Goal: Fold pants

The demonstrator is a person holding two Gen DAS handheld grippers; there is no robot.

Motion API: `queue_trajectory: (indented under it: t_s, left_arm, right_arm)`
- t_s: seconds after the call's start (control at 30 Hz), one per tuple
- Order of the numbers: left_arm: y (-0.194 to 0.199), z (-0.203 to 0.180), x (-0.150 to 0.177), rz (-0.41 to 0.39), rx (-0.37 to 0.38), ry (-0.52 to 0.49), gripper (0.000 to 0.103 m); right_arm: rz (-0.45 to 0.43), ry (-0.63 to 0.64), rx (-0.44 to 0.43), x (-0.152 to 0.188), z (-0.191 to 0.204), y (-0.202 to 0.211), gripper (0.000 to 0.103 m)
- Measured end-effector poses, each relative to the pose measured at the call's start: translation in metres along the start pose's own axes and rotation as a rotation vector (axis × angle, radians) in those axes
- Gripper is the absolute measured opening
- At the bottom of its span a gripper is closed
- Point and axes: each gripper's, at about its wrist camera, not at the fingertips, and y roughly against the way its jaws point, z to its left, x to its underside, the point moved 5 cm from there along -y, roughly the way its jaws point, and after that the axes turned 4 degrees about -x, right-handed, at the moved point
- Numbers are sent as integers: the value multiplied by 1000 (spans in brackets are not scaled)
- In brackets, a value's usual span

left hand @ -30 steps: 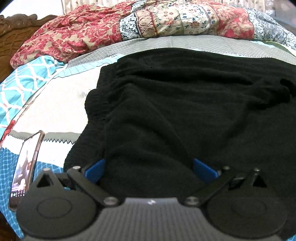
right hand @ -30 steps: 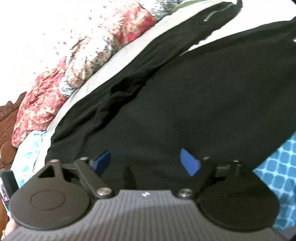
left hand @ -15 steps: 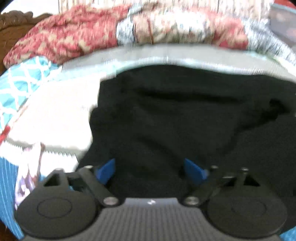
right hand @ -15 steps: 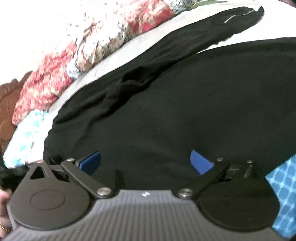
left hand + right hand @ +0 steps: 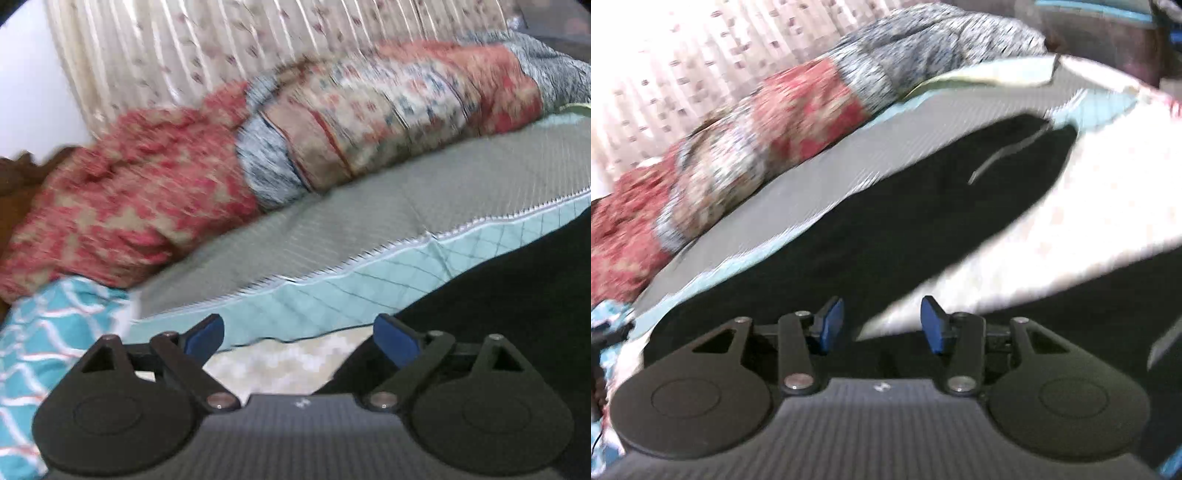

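The black pants (image 5: 517, 295) lie spread on the bed and fill the lower right of the left wrist view. My left gripper (image 5: 301, 339) hovers just off their left edge, over bare sheet. Its jaws are opening and nothing is between the blue pads (image 5: 207, 338). In the right wrist view one black leg of the pants (image 5: 942, 221) runs away to the upper right, with a grey stripe near its far end. My right gripper (image 5: 882, 328) hangs above where that leg meets white sheet. Its jaws are closing, and the blue pads (image 5: 934, 328) press on nothing.
A red and blue floral quilt (image 5: 295, 147) is bunched along the far side of the bed, with a pleated curtain (image 5: 221, 48) behind it. A teal patterned pillow (image 5: 48, 332) lies at the left. The grey and teal bedsheet (image 5: 351, 236) lies between quilt and pants.
Both views have swung up and away from the middle of the pants. The left gripper now sits over bare sheet at their edge. The phone has left view. The right jaws stand narrower.
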Motion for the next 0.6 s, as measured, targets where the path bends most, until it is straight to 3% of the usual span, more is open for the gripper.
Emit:
queue_trajectory:
  t_s: [0.1,0.17,0.33,0.4,0.47,0.5,0.53,0.57,0.6]
  left_arm:
    - [-19,-15,8,26,55,5,93]
    - [-31,-24,11,11,39,-32,99]
    - [-46,-39,14,-4,55,-96,96]
    - [-45,-43,15,-19,81,-116,79]
    - [-46,-47,13,-15,116,-130,43]
    - [-46,-50,13,-10,134,-130,35]
    - [-45,-54,13,-6,154,-131,14]
    - [-44,-58,12,-5,167,-137,5]
    - [-43,-61,12,-10,164,-143,5]
  right_arm:
    - [-30,-17,78,-54,-18,-30,50]
    - [-46,-61,118,-91,-35,-54,53]
    - [-35,-138,230,-154,-78,-115,62]
    - [-27,-155,302,-168,-93,-141,67]
    - [-17,-192,352,-178,-108,-160,69]
    - [-8,-213,372,-181,-114,-169,69]
    - [-3,-223,395,-183,-121,-176,70]
    - [0,-223,423,-187,-126,-183,73]
    - [4,-221,453,-191,-130,-191,77]
